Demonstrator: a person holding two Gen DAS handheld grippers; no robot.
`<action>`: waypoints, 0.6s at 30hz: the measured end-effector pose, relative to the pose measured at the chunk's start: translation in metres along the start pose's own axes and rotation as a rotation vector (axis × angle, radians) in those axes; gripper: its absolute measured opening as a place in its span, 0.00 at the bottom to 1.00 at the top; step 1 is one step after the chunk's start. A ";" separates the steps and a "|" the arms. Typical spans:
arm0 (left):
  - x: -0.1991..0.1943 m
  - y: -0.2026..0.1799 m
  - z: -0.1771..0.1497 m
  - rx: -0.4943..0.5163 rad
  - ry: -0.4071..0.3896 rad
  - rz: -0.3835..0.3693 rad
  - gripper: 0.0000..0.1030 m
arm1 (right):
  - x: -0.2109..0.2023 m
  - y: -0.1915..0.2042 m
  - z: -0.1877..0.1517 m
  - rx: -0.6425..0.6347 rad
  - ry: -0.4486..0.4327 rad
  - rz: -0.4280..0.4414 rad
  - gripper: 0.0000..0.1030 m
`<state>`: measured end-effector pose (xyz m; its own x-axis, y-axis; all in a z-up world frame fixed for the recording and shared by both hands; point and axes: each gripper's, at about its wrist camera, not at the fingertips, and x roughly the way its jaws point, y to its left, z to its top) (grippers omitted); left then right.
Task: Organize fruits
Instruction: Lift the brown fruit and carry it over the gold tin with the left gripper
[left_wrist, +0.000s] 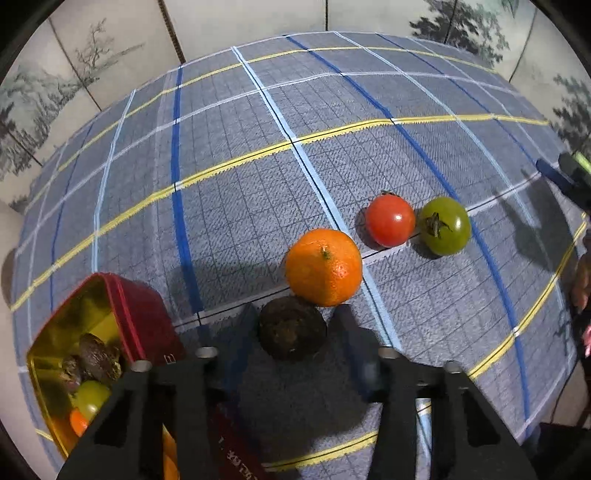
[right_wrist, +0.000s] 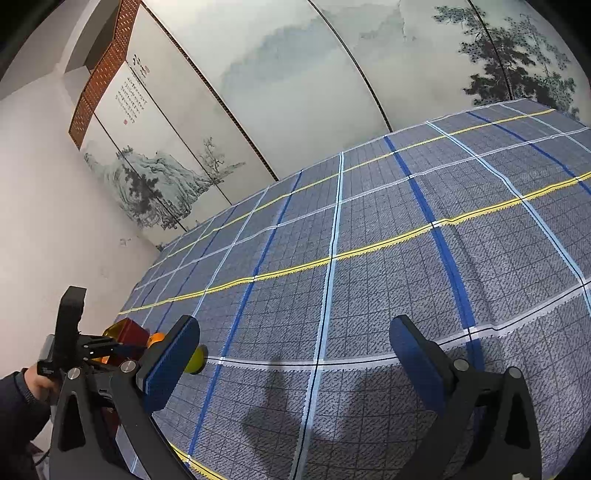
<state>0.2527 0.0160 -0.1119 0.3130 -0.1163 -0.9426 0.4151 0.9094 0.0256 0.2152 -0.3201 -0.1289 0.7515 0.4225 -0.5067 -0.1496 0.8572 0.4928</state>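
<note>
— What does the left gripper (left_wrist: 291, 325) have between its fingers?

— A dark, rough-skinned round fruit (left_wrist: 292, 328), low in the centre of the left wrist view. The two blue pads stand on either side of it with narrow gaps showing, so the jaws are spread a little wider than the fruit — I cannot tell whether either pad touches it. It sits on the plaid tablecloth (left_wrist: 221, 184).

— And the other fruit?

— An orange (left_wrist: 324, 266) lies just above the dark one, touching or nearly so. Up and to the right are a red tomato (left_wrist: 390, 220) and a green tomato (left_wrist: 445, 225), side by side and very close. At the lower left of that frame is a red tin (left_wrist: 147, 317) with a gold inside, holding two more dark fruits, a green one and something orange.

— The right gripper (right_wrist: 295, 354)?

— Spread wide, nothing between its fingers, only checked cloth below in the right wrist view. At the lower left of that frame the tin (right_wrist: 127, 330) shows again, with the orange (right_wrist: 157, 338) and a sliver of green fruit (right_wrist: 194, 362) behind the left pad. A painted landscape screen (right_wrist: 295, 74) fills the top.
</note>
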 end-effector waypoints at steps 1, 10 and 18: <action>-0.002 0.000 0.000 -0.001 0.000 -0.001 0.36 | 0.000 0.000 0.000 0.000 -0.001 0.001 0.99; -0.039 -0.014 -0.024 -0.009 -0.100 0.008 0.35 | 0.001 0.002 0.001 0.004 -0.003 -0.002 0.99; -0.091 -0.025 -0.055 -0.028 -0.210 0.074 0.35 | 0.003 0.001 0.001 0.014 0.002 -0.007 1.00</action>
<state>0.1669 0.0258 -0.0450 0.5135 -0.1270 -0.8486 0.3619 0.9288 0.0800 0.2177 -0.3181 -0.1289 0.7512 0.4167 -0.5118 -0.1350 0.8561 0.4988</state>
